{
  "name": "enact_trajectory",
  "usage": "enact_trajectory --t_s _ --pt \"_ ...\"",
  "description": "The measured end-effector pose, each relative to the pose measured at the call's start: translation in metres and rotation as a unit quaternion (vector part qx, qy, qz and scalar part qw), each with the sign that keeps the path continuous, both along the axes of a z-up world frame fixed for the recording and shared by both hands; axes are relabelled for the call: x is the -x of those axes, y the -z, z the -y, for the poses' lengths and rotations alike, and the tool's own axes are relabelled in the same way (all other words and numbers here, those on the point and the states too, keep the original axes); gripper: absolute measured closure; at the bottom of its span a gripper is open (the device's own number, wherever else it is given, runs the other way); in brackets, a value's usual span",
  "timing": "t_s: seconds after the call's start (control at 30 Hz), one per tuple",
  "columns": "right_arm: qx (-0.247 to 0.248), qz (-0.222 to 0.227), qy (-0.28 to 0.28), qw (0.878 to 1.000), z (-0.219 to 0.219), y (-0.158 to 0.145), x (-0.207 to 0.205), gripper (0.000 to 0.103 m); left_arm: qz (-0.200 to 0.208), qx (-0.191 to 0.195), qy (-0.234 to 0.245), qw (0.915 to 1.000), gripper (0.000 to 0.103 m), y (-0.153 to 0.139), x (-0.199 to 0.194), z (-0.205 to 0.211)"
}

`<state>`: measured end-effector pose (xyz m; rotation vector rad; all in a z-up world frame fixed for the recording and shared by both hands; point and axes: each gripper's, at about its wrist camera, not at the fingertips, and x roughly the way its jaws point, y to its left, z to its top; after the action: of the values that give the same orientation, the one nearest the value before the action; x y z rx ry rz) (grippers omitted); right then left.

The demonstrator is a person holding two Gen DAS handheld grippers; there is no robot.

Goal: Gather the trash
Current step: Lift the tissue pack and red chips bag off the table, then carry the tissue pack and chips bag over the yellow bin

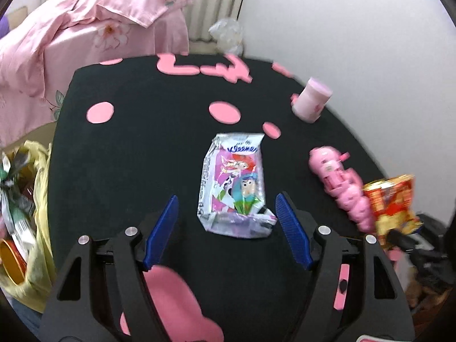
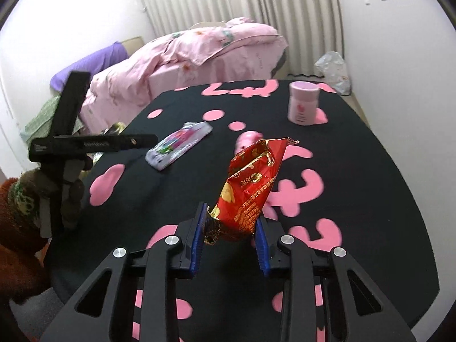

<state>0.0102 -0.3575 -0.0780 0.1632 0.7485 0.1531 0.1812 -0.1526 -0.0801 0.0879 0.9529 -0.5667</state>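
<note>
Got my right gripper (image 2: pixel 230 229) pinching the red snack wrapper (image 2: pixel 250 188) mid-frame for binning, left gripper (image 1: pixel 226 213) spread wide around the tissue pack (image 1: pixel 233 188), bottom-centre.

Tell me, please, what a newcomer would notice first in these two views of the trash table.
First, the crumpled red snack wrapper standing up between the pads of the right claw, which grips its lower end. Next, the Kleenex tissue pack lying flat in the middle of the black table with pink patches, just ahead of the open left claw. A yellow bag of rubbish hangs off the table's left edge.
</note>
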Motion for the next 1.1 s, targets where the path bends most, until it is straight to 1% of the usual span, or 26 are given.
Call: enact_trajectory --t_s 0.07,0.13,0.17,0.27,0.3,0.37,0.4,0.5,0.6,0.7,0.8,0.93,1.03,1.1 --pt "0.000 0.001 0.005 1.000 0.004 0.000 0.001 0.073 -0.018 -0.024 0.000 0.9995 0.043 0.008 -0.006 0.011" --pt "0.000 0.001 0.006 1.000 0.005 0.001 0.001 0.073 0.001 -0.055 -0.006 0.9985 0.044 0.009 -0.006 0.022" --pt "0.001 0.002 0.007 1.000 0.006 0.002 0.002 0.073 0.002 -0.068 -0.010 0.9977 0.045 0.011 -0.006 0.026" --pt "0.004 0.003 0.009 1.000 0.007 0.003 0.003 0.073 0.012 -0.085 -0.015 0.9962 0.059 0.011 -0.002 0.028" --pt "0.004 0.004 0.009 1.000 0.007 0.003 0.003 0.073 0.010 -0.080 -0.013 0.9967 0.069 0.010 0.000 0.026" --pt "0.004 0.005 0.010 1.000 0.008 0.002 0.004 0.073 0.001 -0.069 -0.010 0.9975 0.082 0.008 0.004 0.022" --pt "0.004 0.006 0.011 1.000 0.009 0.002 0.004 0.073 0.003 -0.065 -0.007 0.9978 0.084 0.006 0.006 0.020" --pt "0.007 0.011 0.011 1.000 0.008 -0.003 0.005 0.073 0.019 -0.061 -0.001 0.9979 0.087 -0.004 0.016 0.019" --pt "0.014 0.019 0.006 1.000 0.003 -0.010 0.007 0.073 0.028 -0.043 0.004 0.9987 0.087 -0.018 0.026 0.012" --pt "0.030 0.037 -0.004 0.999 -0.007 -0.026 0.008 0.073 0.040 -0.020 0.000 0.9990 0.087 -0.035 0.036 0.000" --pt "0.043 0.056 -0.019 0.997 -0.019 -0.043 0.005 0.073 0.065 0.004 -0.013 0.9978 0.087 -0.057 0.047 -0.019" --pt "0.063 0.079 -0.044 0.994 -0.040 -0.067 0.001 0.073 0.085 0.033 -0.032 0.9954 0.087 -0.081 0.055 -0.048" --pt "0.082 0.096 -0.065 0.990 -0.059 -0.084 -0.004 0.073 0.099 0.047 -0.048 0.9928 0.087 -0.095 0.061 -0.073" --pt "0.090 0.104 -0.082 0.987 -0.073 -0.094 -0.009 0.073 0.111 0.049 -0.060 0.9908 0.087 -0.101 0.066 -0.090"
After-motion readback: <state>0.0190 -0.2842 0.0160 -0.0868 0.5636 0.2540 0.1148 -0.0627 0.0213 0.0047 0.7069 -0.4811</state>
